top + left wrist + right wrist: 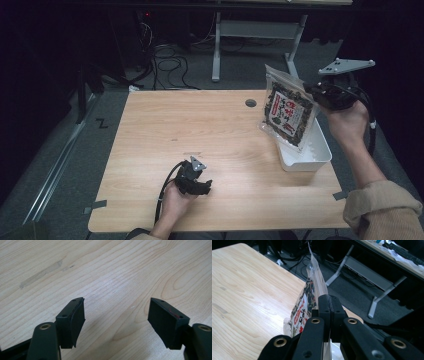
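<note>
A clear snack bag (287, 111) with dark contents and a red and white label hangs in the air over a white tray (314, 156) at the table's right edge. My right gripper (316, 93) is shut on the bag's right edge, held up by a hand. In the right gripper view the black jaws press together on the thin bag (312, 290), which stands edge-on in front of them. My left gripper (196, 181) rests low on the table near the front edge, and its jaws (116, 317) stand wide open over bare wood with nothing between them.
The wooden table (200, 130) has a cable hole (250, 103) at the back. Tape marks sit at its front corners. Behind the table, cables lie on the floor and a desk's metal legs (216, 47) stand there.
</note>
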`<state>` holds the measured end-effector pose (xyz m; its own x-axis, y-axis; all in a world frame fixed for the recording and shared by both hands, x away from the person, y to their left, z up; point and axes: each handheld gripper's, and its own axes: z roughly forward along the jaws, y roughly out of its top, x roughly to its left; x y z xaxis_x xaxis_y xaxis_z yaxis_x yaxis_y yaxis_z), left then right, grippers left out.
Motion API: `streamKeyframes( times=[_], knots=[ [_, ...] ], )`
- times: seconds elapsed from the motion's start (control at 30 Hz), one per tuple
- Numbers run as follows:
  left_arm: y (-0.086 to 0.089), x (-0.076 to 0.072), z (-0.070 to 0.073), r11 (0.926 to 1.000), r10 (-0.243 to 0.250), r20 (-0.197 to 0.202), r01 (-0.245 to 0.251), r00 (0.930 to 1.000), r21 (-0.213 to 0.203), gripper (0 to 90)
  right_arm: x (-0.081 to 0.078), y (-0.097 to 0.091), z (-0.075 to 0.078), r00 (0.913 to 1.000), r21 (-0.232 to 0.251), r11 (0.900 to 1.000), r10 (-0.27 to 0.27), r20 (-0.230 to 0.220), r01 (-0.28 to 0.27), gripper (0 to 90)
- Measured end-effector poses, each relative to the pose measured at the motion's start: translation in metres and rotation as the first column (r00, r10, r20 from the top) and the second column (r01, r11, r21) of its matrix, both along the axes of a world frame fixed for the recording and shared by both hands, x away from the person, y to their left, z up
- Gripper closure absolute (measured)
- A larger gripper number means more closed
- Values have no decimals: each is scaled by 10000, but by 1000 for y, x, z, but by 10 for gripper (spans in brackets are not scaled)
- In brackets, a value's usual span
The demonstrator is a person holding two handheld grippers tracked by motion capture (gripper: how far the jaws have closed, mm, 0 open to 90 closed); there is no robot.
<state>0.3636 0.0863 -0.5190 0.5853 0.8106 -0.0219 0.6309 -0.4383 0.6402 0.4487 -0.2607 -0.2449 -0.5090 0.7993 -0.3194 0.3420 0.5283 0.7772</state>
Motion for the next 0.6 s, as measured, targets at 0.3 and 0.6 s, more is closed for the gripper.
streamKeyframes(
  times=[0.3, 0.6],
  knots=[
    [0, 0, 0, 10000, -1, -8, 1, 10000, 28, 302, -2, -24, 1, 9990, 196, 9988, -441, 116, 439, 900],
    [-2, -2, 0, 10000, -59, 0, 59, 10000, 17, 303, -4, -41, 1, 9966, 284, 9963, -815, 124, 811, 900]
  ],
)
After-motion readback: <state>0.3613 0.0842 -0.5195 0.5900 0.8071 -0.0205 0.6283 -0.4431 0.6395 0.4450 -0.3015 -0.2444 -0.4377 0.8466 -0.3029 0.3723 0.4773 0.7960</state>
